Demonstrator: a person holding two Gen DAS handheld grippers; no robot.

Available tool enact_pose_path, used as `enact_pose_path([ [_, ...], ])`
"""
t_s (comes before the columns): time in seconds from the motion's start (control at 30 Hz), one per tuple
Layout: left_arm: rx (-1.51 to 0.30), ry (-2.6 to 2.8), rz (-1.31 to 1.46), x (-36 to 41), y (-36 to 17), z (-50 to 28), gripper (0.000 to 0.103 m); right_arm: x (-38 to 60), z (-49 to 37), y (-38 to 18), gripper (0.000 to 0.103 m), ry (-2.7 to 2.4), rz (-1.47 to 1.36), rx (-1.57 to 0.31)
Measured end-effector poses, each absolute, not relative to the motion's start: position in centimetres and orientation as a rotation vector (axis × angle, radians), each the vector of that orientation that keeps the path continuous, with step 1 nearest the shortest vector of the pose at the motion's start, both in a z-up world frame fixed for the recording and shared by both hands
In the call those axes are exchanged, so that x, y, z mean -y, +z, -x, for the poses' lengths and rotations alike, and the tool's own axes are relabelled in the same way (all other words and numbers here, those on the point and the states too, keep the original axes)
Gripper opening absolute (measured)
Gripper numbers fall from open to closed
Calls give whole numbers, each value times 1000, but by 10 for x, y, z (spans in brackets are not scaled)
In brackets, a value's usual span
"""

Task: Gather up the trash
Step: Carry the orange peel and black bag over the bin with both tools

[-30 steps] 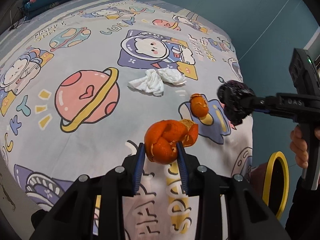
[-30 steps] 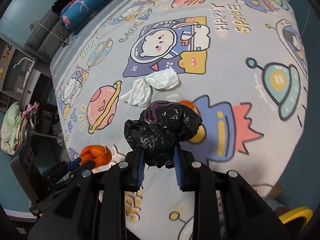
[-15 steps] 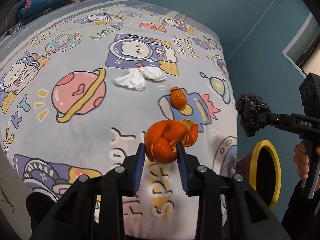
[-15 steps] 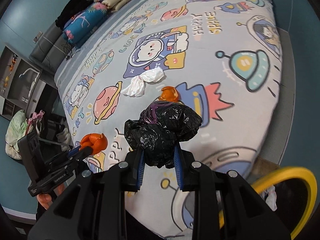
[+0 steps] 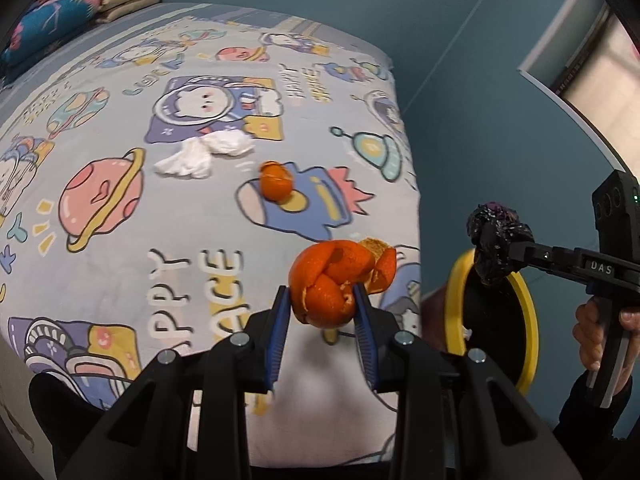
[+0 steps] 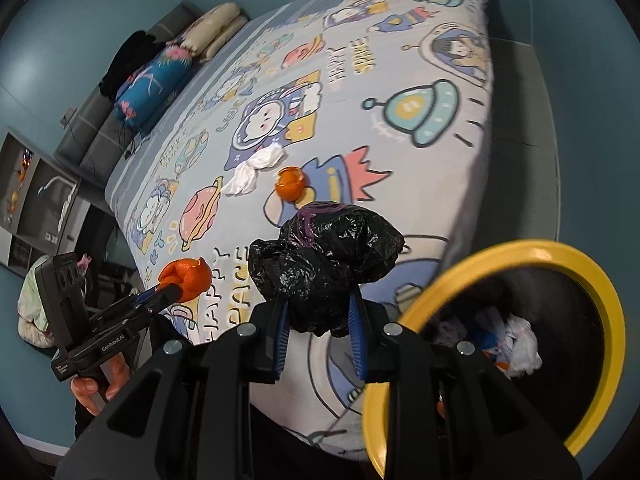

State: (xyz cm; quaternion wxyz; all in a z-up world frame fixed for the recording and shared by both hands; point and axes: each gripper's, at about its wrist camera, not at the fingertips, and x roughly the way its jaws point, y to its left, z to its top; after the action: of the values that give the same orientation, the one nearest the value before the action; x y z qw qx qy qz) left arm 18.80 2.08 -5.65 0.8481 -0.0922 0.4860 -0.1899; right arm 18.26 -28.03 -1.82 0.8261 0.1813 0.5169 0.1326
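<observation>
My left gripper [image 5: 322,304] is shut on a clump of orange peel [image 5: 334,282], held above the foot of the bed. My right gripper [image 6: 318,312] is shut on a crumpled black plastic bag [image 6: 324,256], held just left of the yellow-rimmed trash bin [image 6: 520,246]. The bin [image 5: 456,304] stands on the floor by the bed's corner and holds white and blue trash. A second orange peel [image 5: 275,185] and white crumpled tissues [image 5: 204,154] lie on the bedsheet; both also show in the right wrist view, the peel [image 6: 290,186] and the tissues [image 6: 254,170].
The bed [image 5: 120,208] has a cartoon space-print sheet, with pillows [image 5: 80,4] at its far end. Teal walls surround it. Shelves and a bundle of cloth [image 6: 30,304] stand at the left in the right wrist view.
Both grippers have drawn back from the bed toward its foot corner with their loads. The bin has come into fuller view, and the black bag is now close beside its rim.
</observation>
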Motion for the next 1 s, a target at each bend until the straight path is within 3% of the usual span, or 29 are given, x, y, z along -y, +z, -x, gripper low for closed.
enact_pose_path([
  [1.0, -1051, -661, -3, 128, -43, -144, 30, 401, -106, -27, 25, 57, -565, -986],
])
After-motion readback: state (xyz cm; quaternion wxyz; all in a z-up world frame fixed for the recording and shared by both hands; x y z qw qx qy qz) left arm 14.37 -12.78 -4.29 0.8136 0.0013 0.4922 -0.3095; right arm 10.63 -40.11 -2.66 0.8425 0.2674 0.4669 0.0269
